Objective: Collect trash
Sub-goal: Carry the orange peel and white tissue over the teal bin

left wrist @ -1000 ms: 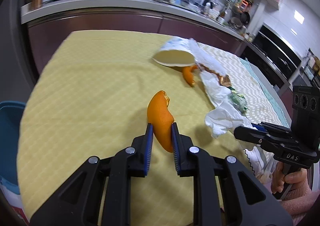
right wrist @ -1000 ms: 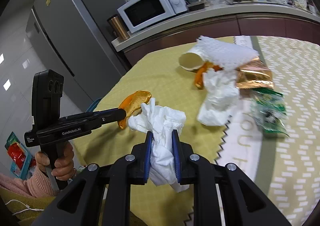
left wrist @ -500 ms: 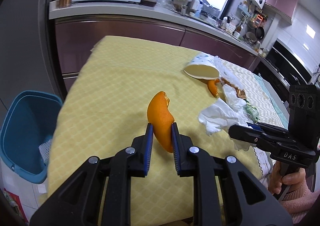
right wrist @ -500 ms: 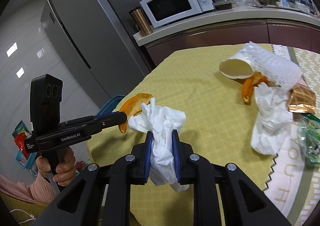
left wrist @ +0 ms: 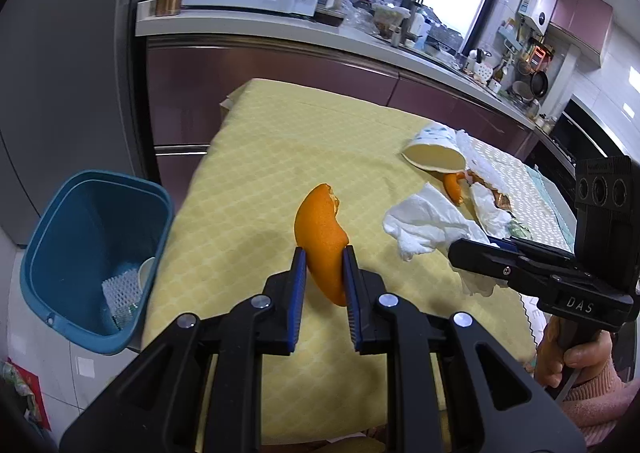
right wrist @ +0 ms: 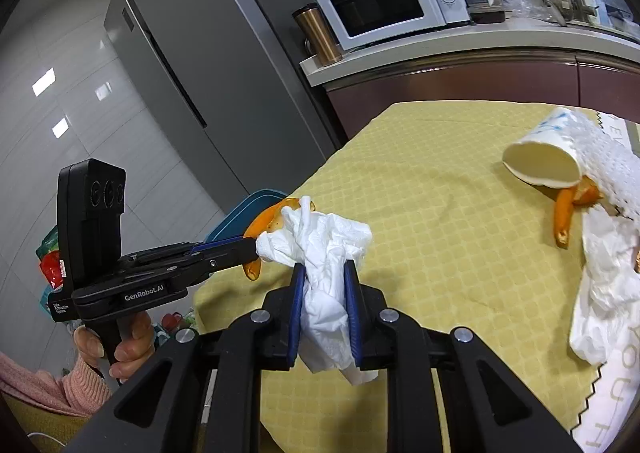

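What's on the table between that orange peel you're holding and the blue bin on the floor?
Nothing but bare yellow tablecloth. In the left wrist view it runs from the orange peel to the table edge, with the blue bin just past it.

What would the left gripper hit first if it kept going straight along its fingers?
Probably the yellow tablecloth. The left gripper, shut on the orange peel, points down at bare cloth beyond the peel. The blue bin lies off to the left, outside that line. Depth is uncertain in the fisheye view.

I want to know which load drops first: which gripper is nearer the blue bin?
Left. The left gripper holds orange peel closer to the blue bin; the right gripper with its tissue is farther away.
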Motion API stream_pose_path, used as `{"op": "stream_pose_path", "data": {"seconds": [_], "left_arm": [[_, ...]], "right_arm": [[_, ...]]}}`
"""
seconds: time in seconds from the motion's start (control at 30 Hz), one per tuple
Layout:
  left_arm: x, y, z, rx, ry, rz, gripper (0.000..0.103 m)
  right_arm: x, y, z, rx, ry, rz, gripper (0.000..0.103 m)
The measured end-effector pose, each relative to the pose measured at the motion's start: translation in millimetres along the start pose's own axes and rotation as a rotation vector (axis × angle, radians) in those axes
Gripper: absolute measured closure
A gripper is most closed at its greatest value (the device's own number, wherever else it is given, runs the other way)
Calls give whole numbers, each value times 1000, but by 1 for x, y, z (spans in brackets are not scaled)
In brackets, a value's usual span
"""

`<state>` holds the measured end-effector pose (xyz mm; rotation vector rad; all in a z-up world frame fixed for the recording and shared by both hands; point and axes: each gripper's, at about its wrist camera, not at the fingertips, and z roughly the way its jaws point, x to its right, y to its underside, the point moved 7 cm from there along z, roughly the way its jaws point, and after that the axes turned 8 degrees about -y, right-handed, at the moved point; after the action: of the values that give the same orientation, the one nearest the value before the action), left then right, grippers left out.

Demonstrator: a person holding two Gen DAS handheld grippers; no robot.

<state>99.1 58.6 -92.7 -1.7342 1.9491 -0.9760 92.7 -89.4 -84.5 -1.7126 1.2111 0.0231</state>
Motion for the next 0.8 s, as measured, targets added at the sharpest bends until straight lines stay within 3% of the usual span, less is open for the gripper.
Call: {"op": "stream_pose_path", "data": {"seconds": [0.8], "left_arm": [[-50, -1, -19, 32, -87, -77, 84]], "right_arm": [[-29, -15, 42, -52, -74, -64, 85]]}}
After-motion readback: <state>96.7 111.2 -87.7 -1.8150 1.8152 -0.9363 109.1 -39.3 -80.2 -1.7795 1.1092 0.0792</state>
